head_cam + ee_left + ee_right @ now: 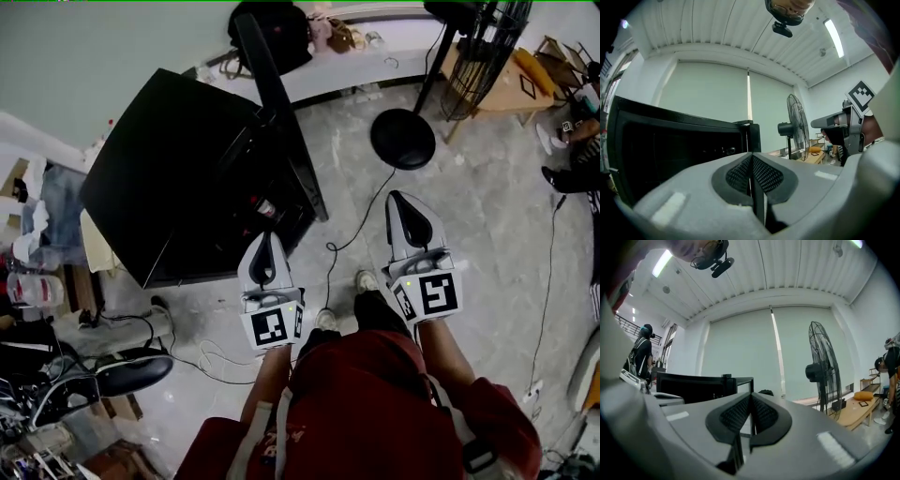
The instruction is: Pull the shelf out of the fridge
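**Both tools shut and empty at the open fridge, shelf not yet out**

At the left, the black fridge [159,169] stands on the floor [487,216]. Its door [286,122] is swung wide, so the front faces the person and the way in is free. The shelf should be somewhere in that dark interior. The head view shows only shadow and a small red-and-white item near the opening, and the shelf itself cannot be made out. Judging from that, it sits inside and the pull has not begun.

The left tool [266,242] hangs just in front of the opening, pointing towards it. Its own view looks straight into the black cavity. Its jaws are pressed together with nothing between them, so it is near the job but holds nothing. It would need to spread before it could take a shelf edge.

Further right, the right tool [401,202] is held over bare floor, well apart from the fridge and past the door's free edge. Its jaws also meet and pinch nothing. Held out there, it keeps clear of the door and looks like a spare, perhaps to steady the shelf once it slides.

A cable [361,225] snakes over the floor between the two tools, towards the round base of a standing fan [403,139] beyond. That is worth minding if the person steps closer.
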`<action>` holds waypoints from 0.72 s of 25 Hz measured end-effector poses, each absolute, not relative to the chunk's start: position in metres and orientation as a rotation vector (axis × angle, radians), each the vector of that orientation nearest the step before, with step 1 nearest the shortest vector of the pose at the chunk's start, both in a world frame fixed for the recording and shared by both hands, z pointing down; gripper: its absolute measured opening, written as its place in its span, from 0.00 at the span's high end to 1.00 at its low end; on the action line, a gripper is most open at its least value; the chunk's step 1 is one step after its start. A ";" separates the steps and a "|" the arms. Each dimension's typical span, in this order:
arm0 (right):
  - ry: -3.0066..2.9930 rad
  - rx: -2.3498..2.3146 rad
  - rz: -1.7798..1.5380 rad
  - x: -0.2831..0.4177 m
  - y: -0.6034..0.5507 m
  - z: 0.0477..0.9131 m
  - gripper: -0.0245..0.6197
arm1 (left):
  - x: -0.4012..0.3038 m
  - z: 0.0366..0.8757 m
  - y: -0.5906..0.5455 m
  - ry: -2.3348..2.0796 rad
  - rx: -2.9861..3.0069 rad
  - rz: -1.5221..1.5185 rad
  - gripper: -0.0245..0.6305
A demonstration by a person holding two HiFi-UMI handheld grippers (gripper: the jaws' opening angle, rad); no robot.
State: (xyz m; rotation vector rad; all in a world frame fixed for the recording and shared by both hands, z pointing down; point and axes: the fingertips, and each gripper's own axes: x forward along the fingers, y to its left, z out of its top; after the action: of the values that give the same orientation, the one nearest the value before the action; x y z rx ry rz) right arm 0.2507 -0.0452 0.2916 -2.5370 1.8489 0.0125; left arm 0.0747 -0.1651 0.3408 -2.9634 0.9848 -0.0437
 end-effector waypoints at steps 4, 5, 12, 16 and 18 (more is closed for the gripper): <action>1.985 -2.431 -0.030 0.267 -0.080 0.301 0.96 | 0.082 0.341 -0.178 1.120 -2.918 -0.062 0.96; 2.019 -2.401 -0.043 0.268 -0.089 0.304 0.96 | 0.083 0.341 -0.181 1.150 -2.906 -0.064 0.96; 2.292 -2.132 -0.092 0.250 -0.145 0.324 0.96 | 0.063 0.349 -0.189 1.432 -2.781 -0.113 0.96; 2.423 -1.977 -0.142 0.228 -0.162 0.339 0.96 | 0.039 0.354 -0.183 1.601 -2.687 -0.148 0.96; 2.480 -1.912 -0.166 0.215 -0.167 0.348 0.96 | 0.027 0.358 -0.180 1.667 -2.649 -0.160 0.96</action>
State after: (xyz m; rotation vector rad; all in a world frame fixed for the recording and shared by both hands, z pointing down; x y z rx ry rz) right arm 0.2149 -0.1675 0.3477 -1.9117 2.4799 -0.1658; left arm 0.0271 -0.1801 0.3577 -2.6491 1.6668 -0.1598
